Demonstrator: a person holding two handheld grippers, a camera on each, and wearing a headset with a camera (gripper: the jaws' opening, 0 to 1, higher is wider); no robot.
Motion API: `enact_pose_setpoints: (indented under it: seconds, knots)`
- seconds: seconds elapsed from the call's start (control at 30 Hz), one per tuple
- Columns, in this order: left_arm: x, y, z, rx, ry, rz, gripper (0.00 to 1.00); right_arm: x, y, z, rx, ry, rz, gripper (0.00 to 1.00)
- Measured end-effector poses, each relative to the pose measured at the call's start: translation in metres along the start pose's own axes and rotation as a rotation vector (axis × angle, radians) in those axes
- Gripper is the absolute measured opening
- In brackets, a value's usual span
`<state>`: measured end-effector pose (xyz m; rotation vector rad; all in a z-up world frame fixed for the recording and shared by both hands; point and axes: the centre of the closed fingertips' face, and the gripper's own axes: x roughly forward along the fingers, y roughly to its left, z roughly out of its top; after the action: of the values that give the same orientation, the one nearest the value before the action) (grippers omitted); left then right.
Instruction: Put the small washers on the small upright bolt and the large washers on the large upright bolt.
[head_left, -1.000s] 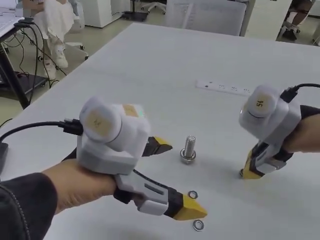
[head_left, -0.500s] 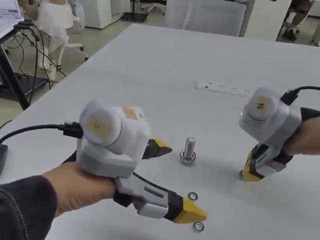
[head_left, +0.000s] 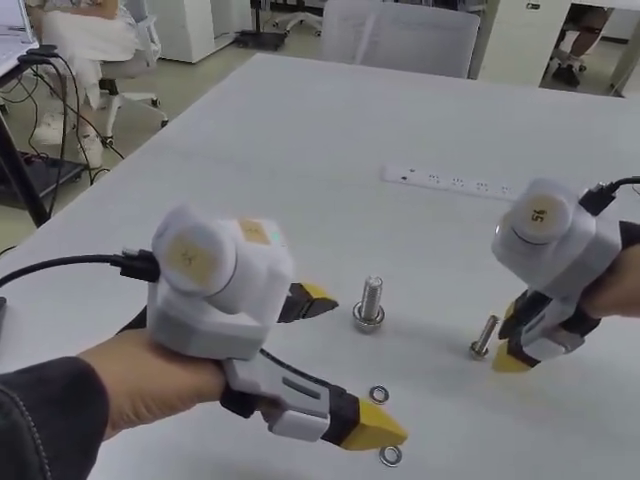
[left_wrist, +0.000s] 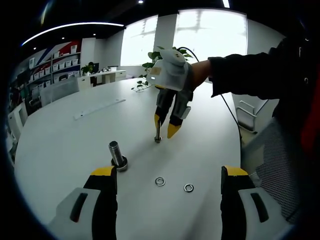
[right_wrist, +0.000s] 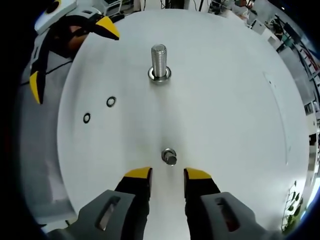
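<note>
The large bolt (head_left: 368, 303) stands upright mid-table, with a wide ring at its base (right_wrist: 159, 75). To its right stands the small bolt (head_left: 483, 337), thin and upright. My right gripper (head_left: 508, 345) is open just beside it, and the small bolt (right_wrist: 169, 157) sits right in front of the narrow gap between the tips (right_wrist: 168, 175). Two small washers (head_left: 379, 394) (head_left: 390, 456) lie flat near the front edge. My left gripper (head_left: 347, 362) is wide open, and the washers (left_wrist: 160, 181) (left_wrist: 188, 188) lie between its spread tips (left_wrist: 169, 175).
A white power strip (head_left: 450, 183) lies on the table (head_left: 300, 150) beyond the bolts. An office chair (head_left: 400, 35) stands at the far edge, and a person sits at the back left. A black cable (head_left: 60, 265) trails from the left gripper.
My right gripper has drawn back to the right off the small bolt, which now stands uncovered. The left gripper has hardly moved. The head view has shifted slightly.
</note>
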<state>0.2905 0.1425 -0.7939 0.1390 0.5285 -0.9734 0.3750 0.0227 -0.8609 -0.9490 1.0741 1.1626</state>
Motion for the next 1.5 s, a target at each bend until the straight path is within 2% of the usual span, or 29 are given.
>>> enact_pose_setpoints:
  seconds: [0.37,0.8,1.0,1.33,1.5]
  knots:
    - [-0.001,0.001,0.002,0.004,-0.007,0.001,0.86,-0.006,0.010,-0.015,0.028,0.001,-0.004,0.28]
    - [-0.003,0.001,0.005,0.012,-0.018,0.006,0.86,-0.010,0.031,-0.017,0.042,-0.013,0.004,0.28]
    - [-0.004,0.000,0.007,0.019,-0.022,0.008,0.86,-0.013,0.045,-0.009,0.040,-0.041,0.022,0.28]
    - [-0.009,-0.005,0.013,0.034,-0.035,0.010,0.86,-0.015,0.060,0.005,-0.014,-0.046,0.029,0.28]
    - [-0.012,-0.008,0.014,0.040,-0.037,0.011,0.86,-0.016,0.067,0.019,-0.043,-0.051,0.032,0.28]
